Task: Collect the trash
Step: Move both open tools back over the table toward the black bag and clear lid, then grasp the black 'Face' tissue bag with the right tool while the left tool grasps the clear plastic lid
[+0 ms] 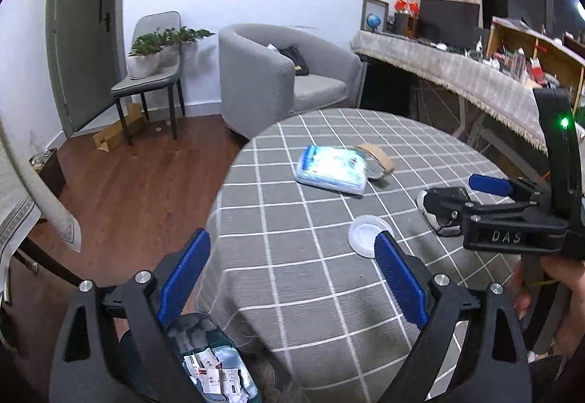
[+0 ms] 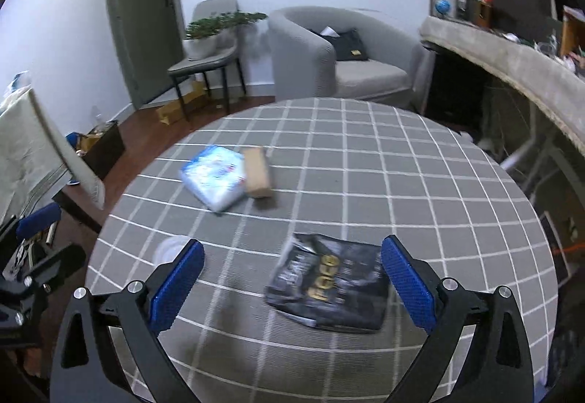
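With my right gripper [image 2: 292, 278] spread wide and empty, the black snack bag [image 2: 329, 284] lies flat on the checked table [image 2: 438, 183] directly ahead between its pads, nearer this hand than my equally spread left gripper [image 1: 292, 275].
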Available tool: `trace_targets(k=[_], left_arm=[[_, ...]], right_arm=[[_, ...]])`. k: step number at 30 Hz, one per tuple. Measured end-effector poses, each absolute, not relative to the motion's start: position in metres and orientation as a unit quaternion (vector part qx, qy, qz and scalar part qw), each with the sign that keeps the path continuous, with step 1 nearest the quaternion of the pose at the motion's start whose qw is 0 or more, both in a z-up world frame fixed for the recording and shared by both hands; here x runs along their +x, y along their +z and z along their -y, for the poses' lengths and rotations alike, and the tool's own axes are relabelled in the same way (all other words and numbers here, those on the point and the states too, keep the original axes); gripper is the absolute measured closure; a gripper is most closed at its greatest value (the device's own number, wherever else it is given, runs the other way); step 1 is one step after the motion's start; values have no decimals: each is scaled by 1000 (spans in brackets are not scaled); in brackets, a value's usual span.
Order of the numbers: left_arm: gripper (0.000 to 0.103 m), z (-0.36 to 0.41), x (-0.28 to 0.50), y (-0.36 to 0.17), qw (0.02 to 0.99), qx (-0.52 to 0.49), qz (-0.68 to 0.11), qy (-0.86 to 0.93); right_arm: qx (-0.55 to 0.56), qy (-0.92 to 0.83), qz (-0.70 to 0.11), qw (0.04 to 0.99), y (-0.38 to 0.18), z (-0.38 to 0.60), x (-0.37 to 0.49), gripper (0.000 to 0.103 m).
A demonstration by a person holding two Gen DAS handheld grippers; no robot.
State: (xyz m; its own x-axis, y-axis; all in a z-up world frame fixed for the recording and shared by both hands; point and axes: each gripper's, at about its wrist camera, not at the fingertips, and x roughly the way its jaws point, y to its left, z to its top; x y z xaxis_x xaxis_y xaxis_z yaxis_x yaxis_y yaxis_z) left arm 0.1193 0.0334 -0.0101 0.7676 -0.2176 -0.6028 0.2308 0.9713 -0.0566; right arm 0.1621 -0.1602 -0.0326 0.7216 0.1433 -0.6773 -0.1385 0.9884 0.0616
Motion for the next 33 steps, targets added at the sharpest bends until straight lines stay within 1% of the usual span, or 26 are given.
trace_targets(k=[8,13,16,22,23,24,25,26,27,29,33], left_arm=[[11,-1,132,-23,927,33,-342,-150],[14,11,136,-30,919,53,-353,-165],[17,18,139,-35,915,60,-361,-171],[19,29,142,-42,909,84,-368,-177],[20,30,142,-42,909,86,-369,-177],[22,32,143,-44,908,86,-371,-177],[24,32,143,-45,907,86,-372,-177],[25,34,144,-46,906,87,-374,-178],[26,35,145,-47,905,89,-375,-178],[27,37,147,-48,905,90,-376,-178],[33,38,152,-49,906,83,-377,-175]], right_arm=[[31,70,-399,914,-46,175,175,5],[41,74,-424,901,-53,179,184,5],[23,68,-431,900,-54,174,187,4],[-16,63,-438,896,-57,164,190,4],[-18,64,-439,896,-57,164,191,6],[-21,62,-437,897,-56,164,190,11],[-22,59,-435,898,-56,166,190,13],[-17,62,-432,900,-55,167,191,18],[-17,64,-431,900,-54,169,191,20],[-23,69,-431,899,-55,170,191,21],[-25,81,-429,899,-54,175,191,23]])
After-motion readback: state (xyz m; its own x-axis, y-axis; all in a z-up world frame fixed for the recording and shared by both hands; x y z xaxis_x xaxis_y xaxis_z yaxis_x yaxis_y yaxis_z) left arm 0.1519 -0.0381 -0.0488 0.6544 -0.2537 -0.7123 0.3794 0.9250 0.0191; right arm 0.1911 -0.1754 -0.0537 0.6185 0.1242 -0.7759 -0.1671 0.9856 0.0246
